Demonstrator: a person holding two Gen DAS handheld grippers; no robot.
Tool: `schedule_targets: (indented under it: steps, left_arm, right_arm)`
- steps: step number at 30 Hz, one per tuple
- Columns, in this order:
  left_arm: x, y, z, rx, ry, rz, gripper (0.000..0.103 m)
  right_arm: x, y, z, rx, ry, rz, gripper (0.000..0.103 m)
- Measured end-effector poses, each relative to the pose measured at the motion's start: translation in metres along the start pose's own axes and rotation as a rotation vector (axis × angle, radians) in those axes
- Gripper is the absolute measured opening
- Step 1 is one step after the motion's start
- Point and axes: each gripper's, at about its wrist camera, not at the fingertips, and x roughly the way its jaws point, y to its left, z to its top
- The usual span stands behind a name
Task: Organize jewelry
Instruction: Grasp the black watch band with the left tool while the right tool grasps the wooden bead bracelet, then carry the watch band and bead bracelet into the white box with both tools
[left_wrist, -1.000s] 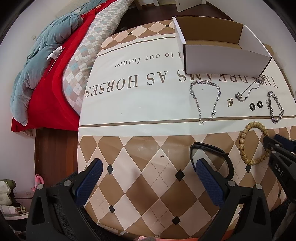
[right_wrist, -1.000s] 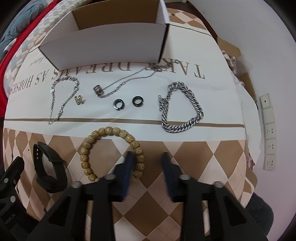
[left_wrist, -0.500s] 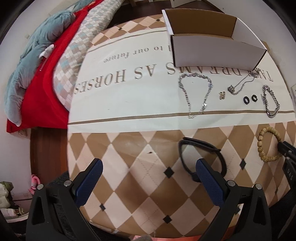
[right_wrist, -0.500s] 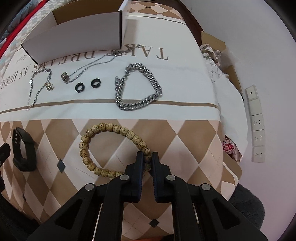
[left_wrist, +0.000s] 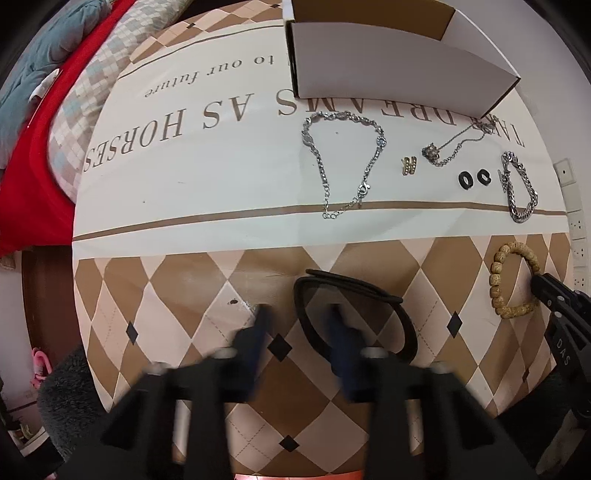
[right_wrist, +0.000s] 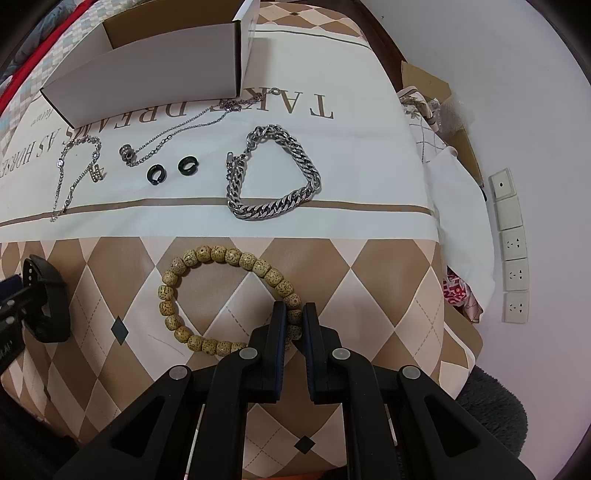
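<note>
Change, left: your left tongs (left_wrist: 297, 325), wide apart a second ago, are now closing over the near-left arc of the black wristband (left_wrist: 354, 314); one finger is sitting outside the loop and the other inside it, so the strap is lying between them. Motion blur is hiding whether the pads are pressing on it yet.

Change, right: your right tongs (right_wrist: 294, 321), apart a second ago, are now clamped together on one bead at the near-right arc of the wooden bead bracelet (right_wrist: 225, 299).

Meaning: you are taking two pieces at once, so I judge the pickup stage is under way and nothing looks delivered yet. The white cardboard box (right_wrist: 147, 79) is the likely destination.

Bead bracelet position: it is lying flat on the checked surface (right_wrist: 373, 266), its loop spreading ahead and to the left of the right tongs.

Wristband position: it is resting on the surface directly under the left tongs, most of its loop extending ahead and to their right.

Remaining pieces: ahead of the right tongs, the heavy silver curb-link bracelet (right_wrist: 273, 173) is waiting, with two black rings (right_wrist: 171, 170), a thin chain necklace (right_wrist: 173, 133), a slim silver bracelet (left_wrist: 343, 162) and a small gold earring (left_wrist: 409, 166) further left.

Box position: it is standing beyond all the jewelry, well ahead of both tongs.
</note>
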Motion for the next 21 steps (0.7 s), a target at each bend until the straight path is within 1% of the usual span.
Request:
schedule_targets:
  steps: [1,2,4,6,9,14,18,21]
  left_arm:
    - [0.0,0.0,-0.001,0.004,-0.006,0.004,0.011]
    - [-0.001,-0.001,-0.001,0.008,-0.016,0.01,0.008]
    - [-0.003,-0.005,-0.003,0.022,-0.043,0.03,0.004]
    - [-0.009,-0.008,-0.004,0.042,-0.071,0.047,0.002]
    - [-0.022,-0.013,-0.007,0.069,-0.121,0.073,0.001]
    - [-0.05,-0.02,-0.011,0.093,-0.194,0.094,0.001]
    - [-0.074,-0.024,-0.009,0.093,-0.248,0.098,0.0]
    - [-0.092,-0.025,-0.004,0.084,-0.285,0.086,0.0]
  right_arm:
    - [0.002,-0.002,0.002,-0.001,-0.001,-0.001,0.01]
    - [0.004,-0.003,0.003,-0.001,-0.002,-0.002,0.01]
    - [0.003,-0.003,0.004,-0.002,-0.005,-0.001,0.01]
    - [0.003,-0.005,0.005,0.011,-0.009,0.012,0.01]
    - [0.002,-0.009,0.007,0.031,-0.012,0.039,0.01]
    - [-0.01,-0.013,0.008,0.053,-0.049,0.068,0.009]
    - [-0.029,-0.013,0.01,0.062,-0.093,0.087,0.009]
    - [-0.047,-0.012,0.013,0.062,-0.132,0.102,0.009]
